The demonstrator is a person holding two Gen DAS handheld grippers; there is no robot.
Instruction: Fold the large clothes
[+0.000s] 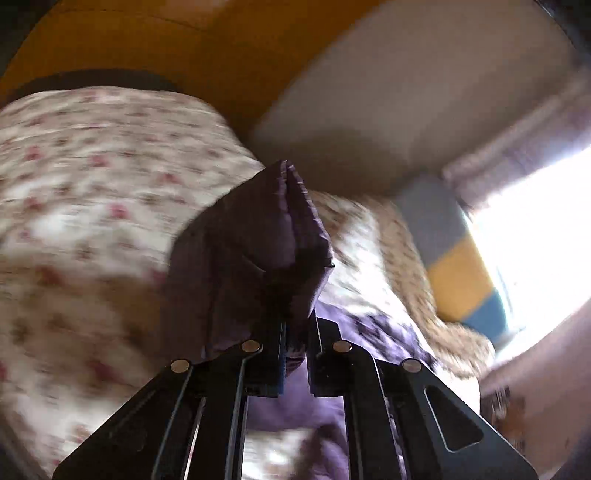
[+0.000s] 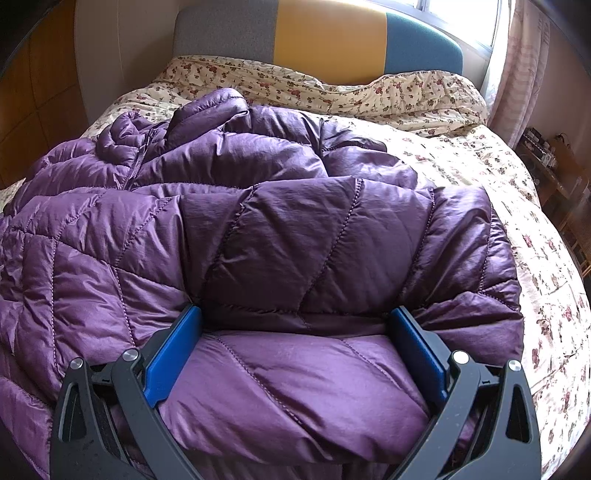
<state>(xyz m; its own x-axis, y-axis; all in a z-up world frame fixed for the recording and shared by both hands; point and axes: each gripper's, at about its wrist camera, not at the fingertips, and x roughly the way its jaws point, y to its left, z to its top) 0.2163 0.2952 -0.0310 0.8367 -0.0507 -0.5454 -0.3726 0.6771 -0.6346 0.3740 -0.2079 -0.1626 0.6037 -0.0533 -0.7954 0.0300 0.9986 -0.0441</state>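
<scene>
1. Jaws of the left gripper (image 1: 295, 354) stand nearly together, clamped on a bunched fold of the purple quilted jacket (image 1: 266, 236); jaws of the right gripper (image 2: 295, 343) stand wide, with a puffed panel between the blue pads (image 2: 173, 354) but not pinched.
2. Jacket (image 2: 258, 229) location: spread across the floral bedspread (image 2: 480, 177), filling the right wrist view from 6 to 11 o'clock.
3. Judged purpose: the left grip lifts one edge for folding over; the right gripper rests low, apparently anchoring the hem side.
4. View differences: the right wrist view shows the whole garment, the zipper (image 2: 142, 155) at 10 o'clock and the headboard (image 2: 332, 33) at 12 o'clock. The blurred left wrist view shows only the held fold, raised clear of the bedspread.
</scene>
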